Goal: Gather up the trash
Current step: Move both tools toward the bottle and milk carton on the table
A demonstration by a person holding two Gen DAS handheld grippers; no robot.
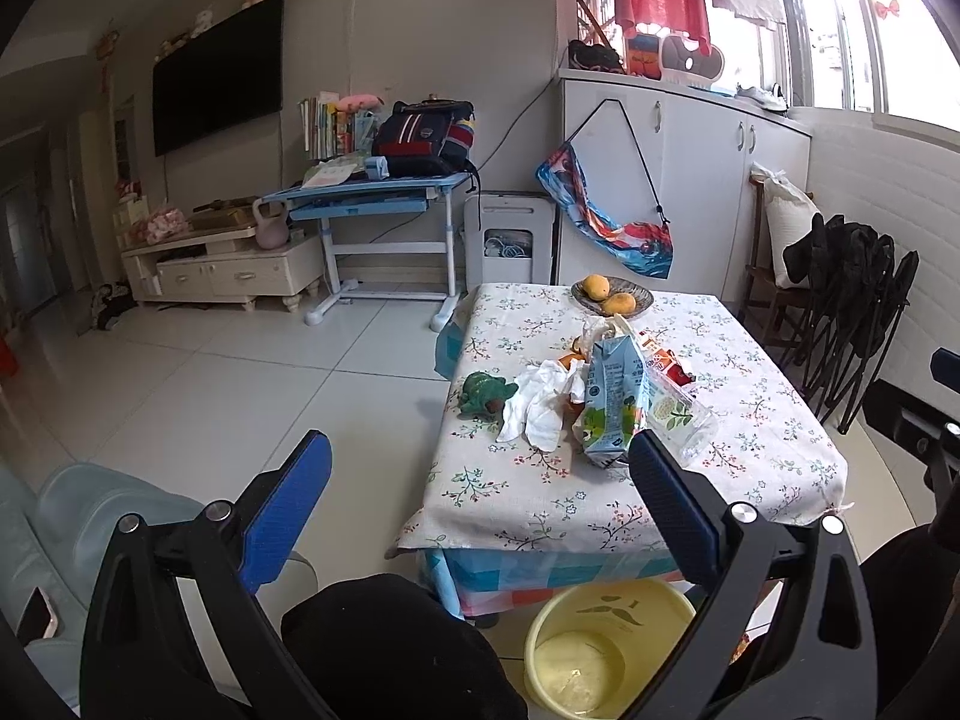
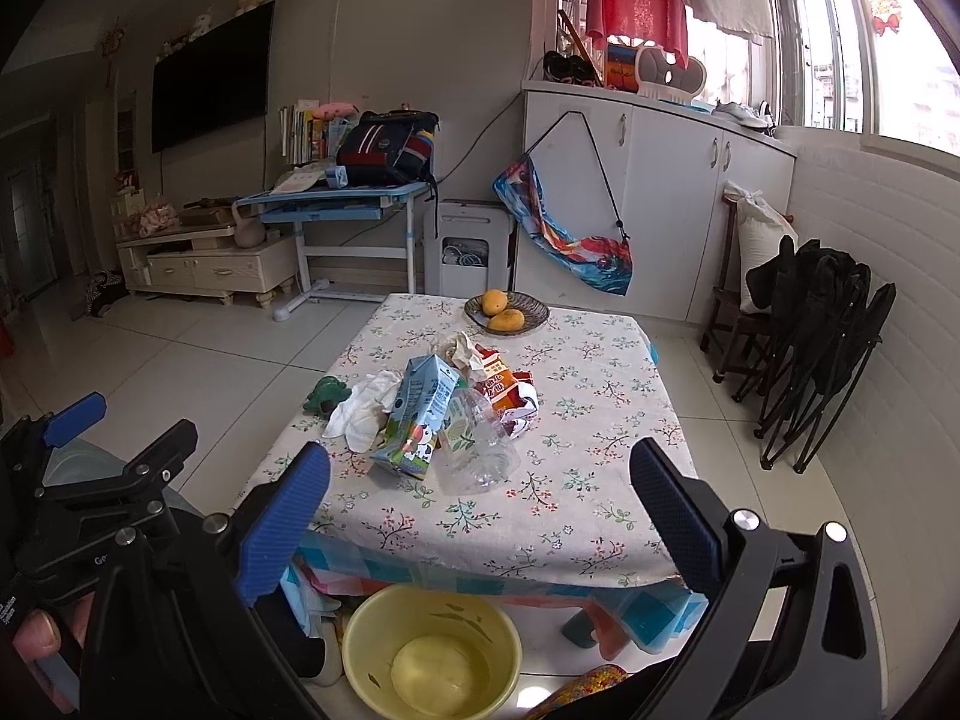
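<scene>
Nothing is picked up yet. Both the left gripper [image 1: 480, 480] and the right gripper [image 2: 480, 480] hang spread and empty, short of the table [image 2: 600, 420]. The trash sits mid-table: one blue carton [image 2: 414, 420], one clear bottle [image 2: 480, 450], one orange carton [image 2: 501, 387], some tissues [image 2: 366, 408]. One yellow bin [image 2: 432, 654] waits below the table's near edge. Next, I'd guess, comes a reach forward to pinch the blue carton. Two mangoes [image 2: 501, 311] stay out of it.

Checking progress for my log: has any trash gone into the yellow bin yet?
No: the yellow bin on the floor holds nothing, and the milk carton and clear plastic bottle lie on the table.
</scene>
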